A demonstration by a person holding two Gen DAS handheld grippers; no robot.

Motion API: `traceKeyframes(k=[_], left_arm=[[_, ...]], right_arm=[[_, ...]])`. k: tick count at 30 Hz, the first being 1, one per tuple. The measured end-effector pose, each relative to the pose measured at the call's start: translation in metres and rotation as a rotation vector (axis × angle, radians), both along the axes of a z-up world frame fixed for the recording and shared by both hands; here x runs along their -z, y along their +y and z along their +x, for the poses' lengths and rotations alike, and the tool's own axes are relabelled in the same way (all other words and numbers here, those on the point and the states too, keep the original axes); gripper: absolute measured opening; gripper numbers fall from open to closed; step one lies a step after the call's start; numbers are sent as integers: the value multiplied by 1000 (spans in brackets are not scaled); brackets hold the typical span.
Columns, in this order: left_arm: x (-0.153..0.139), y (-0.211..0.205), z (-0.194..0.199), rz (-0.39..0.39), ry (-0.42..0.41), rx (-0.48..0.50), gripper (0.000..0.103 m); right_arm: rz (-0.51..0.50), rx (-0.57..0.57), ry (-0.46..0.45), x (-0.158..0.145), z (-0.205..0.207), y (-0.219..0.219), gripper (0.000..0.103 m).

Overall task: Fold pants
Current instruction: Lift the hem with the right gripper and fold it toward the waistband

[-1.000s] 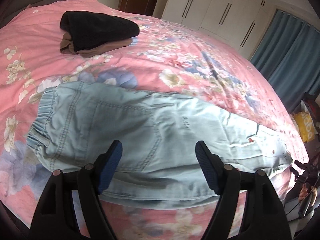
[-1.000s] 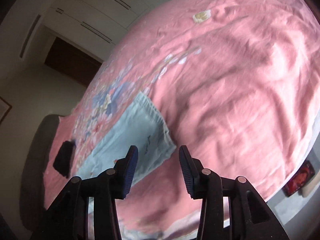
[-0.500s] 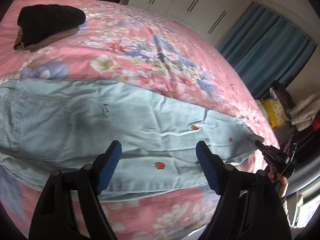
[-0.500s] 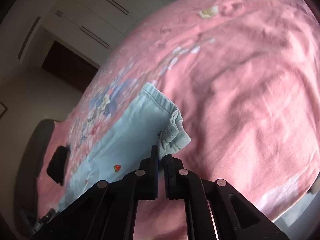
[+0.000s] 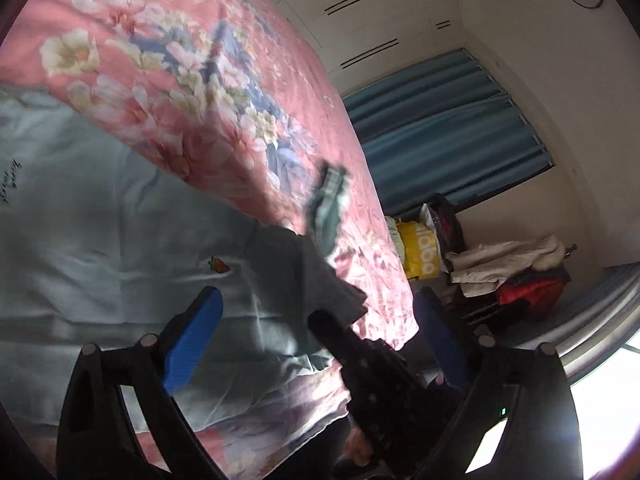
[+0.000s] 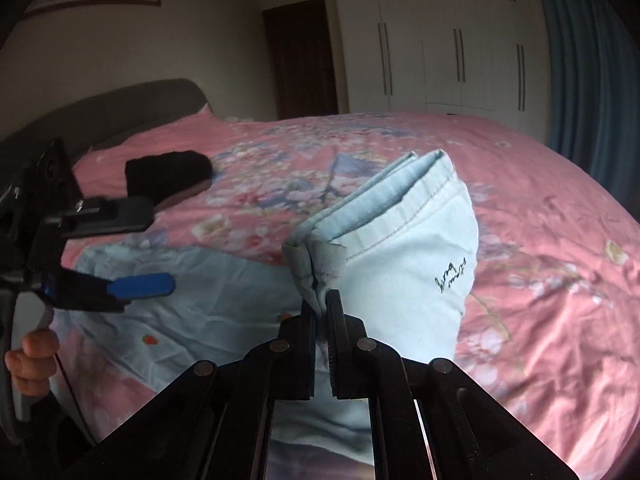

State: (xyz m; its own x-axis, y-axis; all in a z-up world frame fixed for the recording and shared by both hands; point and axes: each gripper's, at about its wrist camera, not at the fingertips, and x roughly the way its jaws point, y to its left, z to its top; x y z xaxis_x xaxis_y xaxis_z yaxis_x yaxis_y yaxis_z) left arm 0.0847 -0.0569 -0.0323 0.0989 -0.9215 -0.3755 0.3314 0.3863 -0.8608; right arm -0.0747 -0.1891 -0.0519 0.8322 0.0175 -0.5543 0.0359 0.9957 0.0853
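Right wrist view: my right gripper (image 6: 321,312) pinches the pants (image 6: 408,248) hem – fold just started; left gripper (image 5: 320,344) gapes empty.

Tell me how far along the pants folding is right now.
Done: the pants lie flat on the pink bedspread, legs stacked together. In hand: the right gripper is shut on the leg hems and has them lifted off the bed, swung toward the waist end. The left gripper hangs open above the legs, its jaws just having widened, nothing between them. Left: laying the hems down and any further folds.
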Motion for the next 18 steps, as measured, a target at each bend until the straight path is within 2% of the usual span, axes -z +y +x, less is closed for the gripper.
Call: traceKeyframes(k=[3, 5, 7, 9, 15, 18], left_arm=[[23, -11, 6, -20, 85, 33, 94], [30, -11, 8, 10, 82, 16, 72], [35, -3, 11, 40, 83, -6, 33], [37, 8, 14, 47, 74, -36, 15], [12, 50, 13, 51, -44, -138, 16], [2, 74, 11, 97, -113, -186, 14]], right_arm=[[-20, -85, 28, 15, 5, 27, 7], [-63, -111, 58, 24, 10, 43, 7], [-89, -125, 73, 30, 10, 50, 7], [-100, -131, 71, 29, 12, 54, 7], [-69, -189, 35, 17, 25, 78, 7], [-82, -239, -7, 12, 29, 103, 7]])
